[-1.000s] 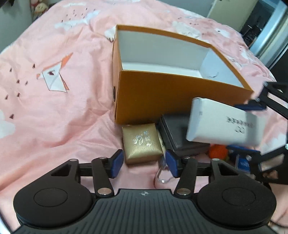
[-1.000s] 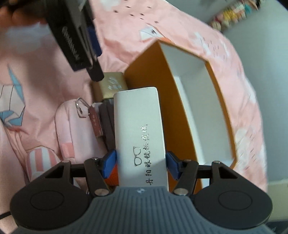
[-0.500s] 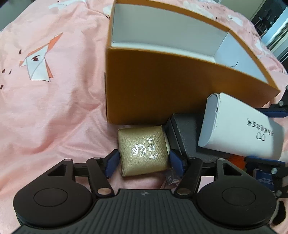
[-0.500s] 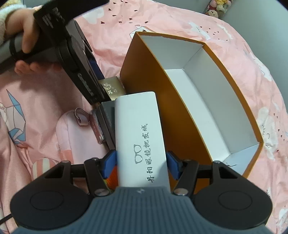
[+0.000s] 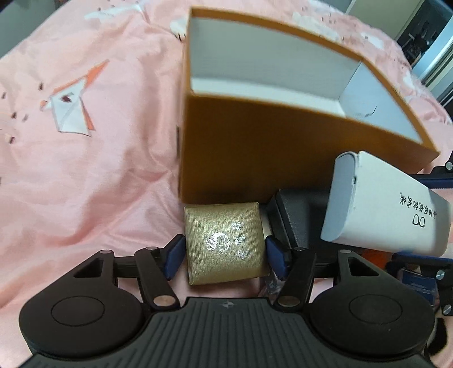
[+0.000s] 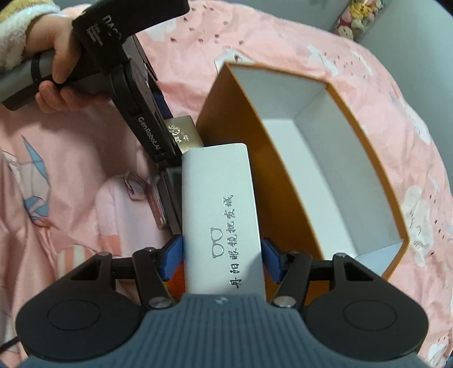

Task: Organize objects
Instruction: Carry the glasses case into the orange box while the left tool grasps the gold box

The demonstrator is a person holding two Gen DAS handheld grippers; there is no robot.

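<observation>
Underneath everything lies a bed covered by a pink sheet printed with white-and-orange paper cranes and small dark flecks; it is creased and fills both views. In its middle stands an orange box with a white, bare inside, open at the top. Beyond the far right edge of the bed a dark doorway shows, and past another edge, in the right wrist view, a grey wall and a row of small plush toys.

The left gripper has just been opening its jaws and now straddles a gold box lying against the orange box's near wall, blue pads beside its sides, not visibly pressing. A dark case lies just beside it. The right gripper is clamped on a white glasses case, held above the clutter beside the orange box.
</observation>
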